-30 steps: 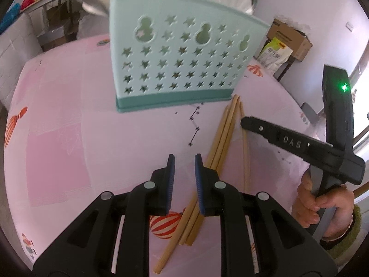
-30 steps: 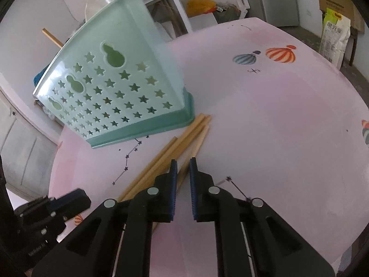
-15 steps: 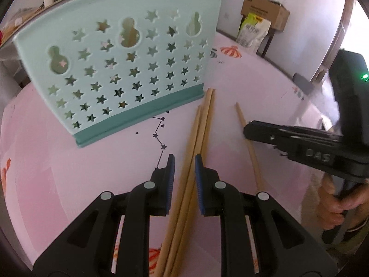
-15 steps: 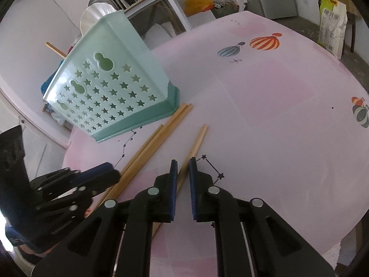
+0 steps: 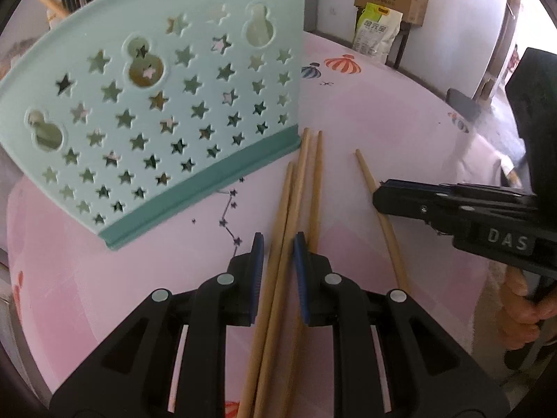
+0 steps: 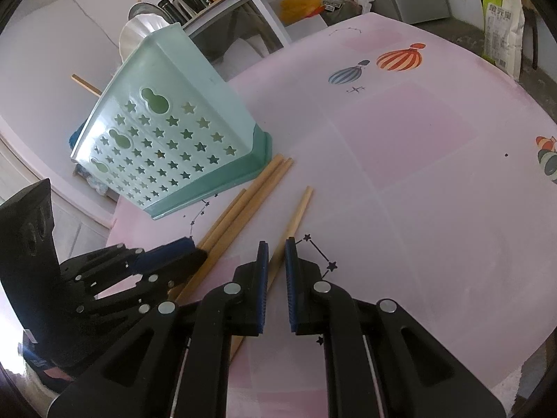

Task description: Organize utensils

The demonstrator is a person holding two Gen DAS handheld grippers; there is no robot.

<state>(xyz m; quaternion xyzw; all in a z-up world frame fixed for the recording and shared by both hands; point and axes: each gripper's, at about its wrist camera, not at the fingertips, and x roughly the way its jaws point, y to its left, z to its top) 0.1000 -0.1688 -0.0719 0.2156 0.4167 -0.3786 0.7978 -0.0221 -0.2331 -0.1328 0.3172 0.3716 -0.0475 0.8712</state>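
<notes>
Wooden chopsticks (image 5: 296, 209) between parted left hand-held gripper (image 5: 277, 244) fingers, beside basket (image 5: 156, 104).

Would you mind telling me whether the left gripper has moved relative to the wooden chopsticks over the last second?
Yes. The left gripper has shifted right across the pink table, toward the right gripper; its open jaws now straddle the grouped wooden chopsticks that previously lay to their right.

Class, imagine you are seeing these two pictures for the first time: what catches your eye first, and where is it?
First, the mint-green utensil holder with star cut-outs, standing at the far left of the pink table. Next, the wooden chopsticks lying on the table just right of its base: three bunched together, one apart. The left hand-held gripper straddles the bunch, and the right hand-held gripper straddles the lone stick, both open.
</notes>
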